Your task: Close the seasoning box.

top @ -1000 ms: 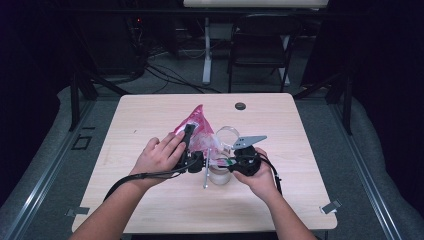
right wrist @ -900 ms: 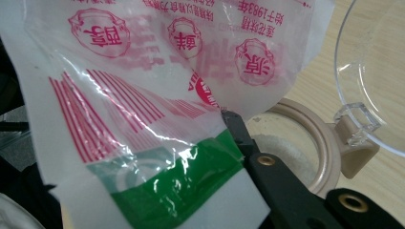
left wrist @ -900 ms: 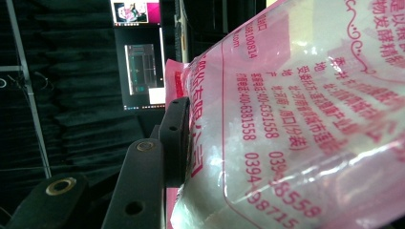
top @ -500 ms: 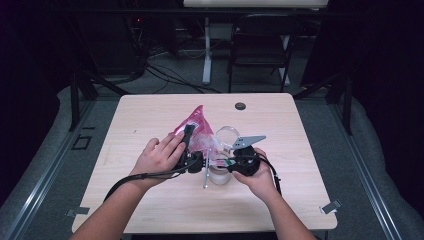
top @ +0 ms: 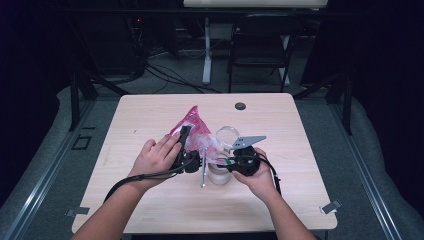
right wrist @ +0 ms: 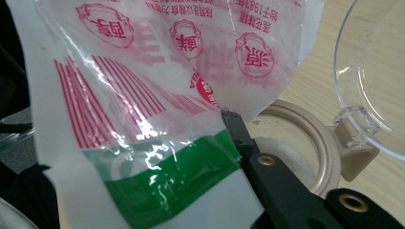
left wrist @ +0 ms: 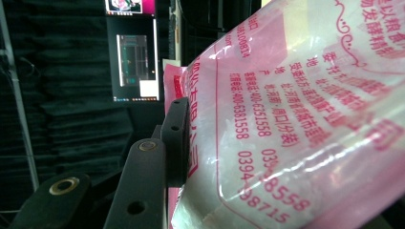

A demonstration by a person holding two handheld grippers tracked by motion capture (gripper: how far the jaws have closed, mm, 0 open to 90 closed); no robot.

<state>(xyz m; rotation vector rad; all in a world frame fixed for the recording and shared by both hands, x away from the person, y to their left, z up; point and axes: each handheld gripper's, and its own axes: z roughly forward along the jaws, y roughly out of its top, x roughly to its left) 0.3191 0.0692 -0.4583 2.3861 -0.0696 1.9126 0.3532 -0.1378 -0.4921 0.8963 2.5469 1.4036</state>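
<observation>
A pink and clear printed plastic bag (top: pixel 195 131) hangs between my two grippers above the middle of the table. My left gripper (top: pixel 186 141) is shut on the bag's pink side; in the left gripper view its black jaw presses on the bag (left wrist: pixel 296 119). My right gripper (top: pixel 231 162) is shut on the bag's lower edge with the green band (right wrist: pixel 167 167). Just under that edge stands a clear jar (top: pixel 219 175) with a beige rim (right wrist: pixel 305 143) and white powder inside. Its clear hinged lid (right wrist: pixel 372 71) stands open behind it.
A thin metal rod (top: pixel 203 170) sticks up beside the jar on the wooden table (top: pixel 150 200). A small black disc (top: pixel 240 106) sits in the tabletop near the far edge. A dark chair (top: pixel 260 50) and cables lie beyond the table.
</observation>
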